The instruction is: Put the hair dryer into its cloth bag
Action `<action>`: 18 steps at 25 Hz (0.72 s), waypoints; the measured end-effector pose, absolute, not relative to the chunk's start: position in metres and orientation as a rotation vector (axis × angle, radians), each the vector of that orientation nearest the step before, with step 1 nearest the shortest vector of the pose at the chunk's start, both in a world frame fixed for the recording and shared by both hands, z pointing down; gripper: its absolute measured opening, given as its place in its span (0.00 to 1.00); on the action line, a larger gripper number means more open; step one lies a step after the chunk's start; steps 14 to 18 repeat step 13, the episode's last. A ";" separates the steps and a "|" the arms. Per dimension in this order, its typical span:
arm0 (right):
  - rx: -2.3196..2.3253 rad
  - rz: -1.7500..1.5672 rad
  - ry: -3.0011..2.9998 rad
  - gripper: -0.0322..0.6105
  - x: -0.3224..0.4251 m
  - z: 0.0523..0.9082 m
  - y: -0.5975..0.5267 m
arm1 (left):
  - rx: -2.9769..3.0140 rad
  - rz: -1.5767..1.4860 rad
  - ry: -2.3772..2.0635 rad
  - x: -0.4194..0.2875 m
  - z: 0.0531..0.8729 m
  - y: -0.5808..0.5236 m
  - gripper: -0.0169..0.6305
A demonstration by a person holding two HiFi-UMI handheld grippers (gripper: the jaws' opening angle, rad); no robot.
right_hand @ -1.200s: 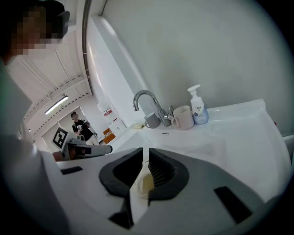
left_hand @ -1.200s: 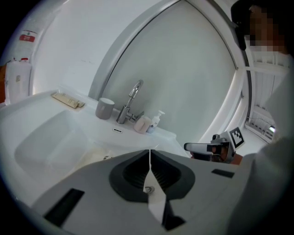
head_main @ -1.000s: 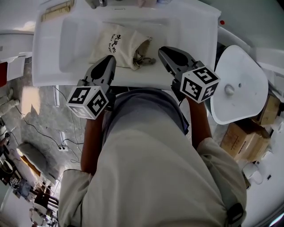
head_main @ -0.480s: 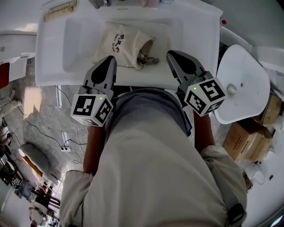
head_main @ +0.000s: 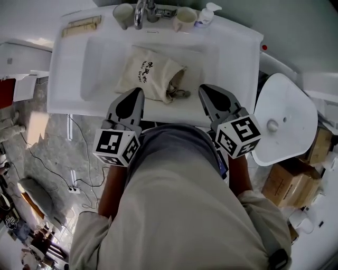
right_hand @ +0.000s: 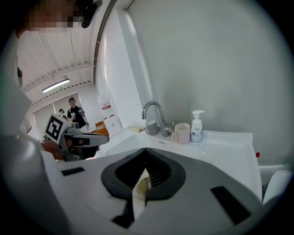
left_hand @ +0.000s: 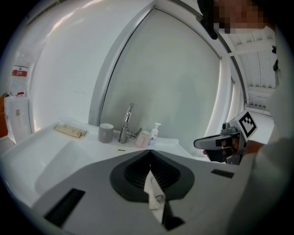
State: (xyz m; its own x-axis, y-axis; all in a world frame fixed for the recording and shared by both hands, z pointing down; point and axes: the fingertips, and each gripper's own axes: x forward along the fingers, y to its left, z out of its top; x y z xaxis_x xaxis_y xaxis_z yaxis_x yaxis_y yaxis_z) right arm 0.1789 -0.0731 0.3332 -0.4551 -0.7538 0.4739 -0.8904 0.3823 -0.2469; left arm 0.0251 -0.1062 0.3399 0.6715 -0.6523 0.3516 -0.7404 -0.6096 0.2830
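Observation:
A beige cloth bag (head_main: 150,79) with black print lies in the white sink basin (head_main: 68,79), bulging, its gathered mouth and cord (head_main: 178,89) pointing right. No hair dryer shows outside it. My left gripper (head_main: 138,90) hovers shut over the sink's front rim, just left of the bag's near corner. My right gripper (head_main: 203,88) is shut too, just right of the bag's mouth. Neither holds anything. In the left gripper view the jaws (left_hand: 150,153) meet, and a sliver of bag (left_hand: 154,193) shows below them. The right gripper view shows its jaws (right_hand: 146,151) together as well.
A chrome tap (head_main: 140,13), two cups (head_main: 122,15) (head_main: 184,18) and a soap bottle (head_main: 207,13) stand at the sink's back edge, with a small packet (head_main: 82,25) at the back left. A white toilet lid (head_main: 285,116) and cardboard boxes (head_main: 288,169) are on the right.
Both grippers have lifted slightly and drawn back from the bag toward the sink's front rim. The head view has shifted, and the tap and cups are now in the picture.

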 end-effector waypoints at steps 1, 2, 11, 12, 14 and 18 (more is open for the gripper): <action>1.447 0.681 -2.357 0.06 0.178 0.333 -0.075 | 2.483 0.299 -1.087 0.026 0.340 -0.107 0.04; 1.449 0.675 -2.351 0.06 0.178 0.333 -0.075 | 2.483 0.295 -1.087 0.026 0.339 -0.107 0.04; 1.438 0.643 -2.297 0.06 0.177 0.341 -0.078 | 2.459 0.301 -1.132 0.022 0.341 -0.112 0.04; 1.443 0.646 -2.289 0.06 0.179 0.343 -0.078 | 2.457 0.307 -1.133 0.023 0.342 -0.112 0.04; 1.447 0.649 -2.280 0.06 0.180 0.344 -0.077 | 2.454 0.312 -1.134 0.024 0.343 -0.112 0.04; 1.447 0.649 -2.280 0.06 0.180 0.344 -0.077 | 2.454 0.312 -1.134 0.024 0.343 -0.112 0.04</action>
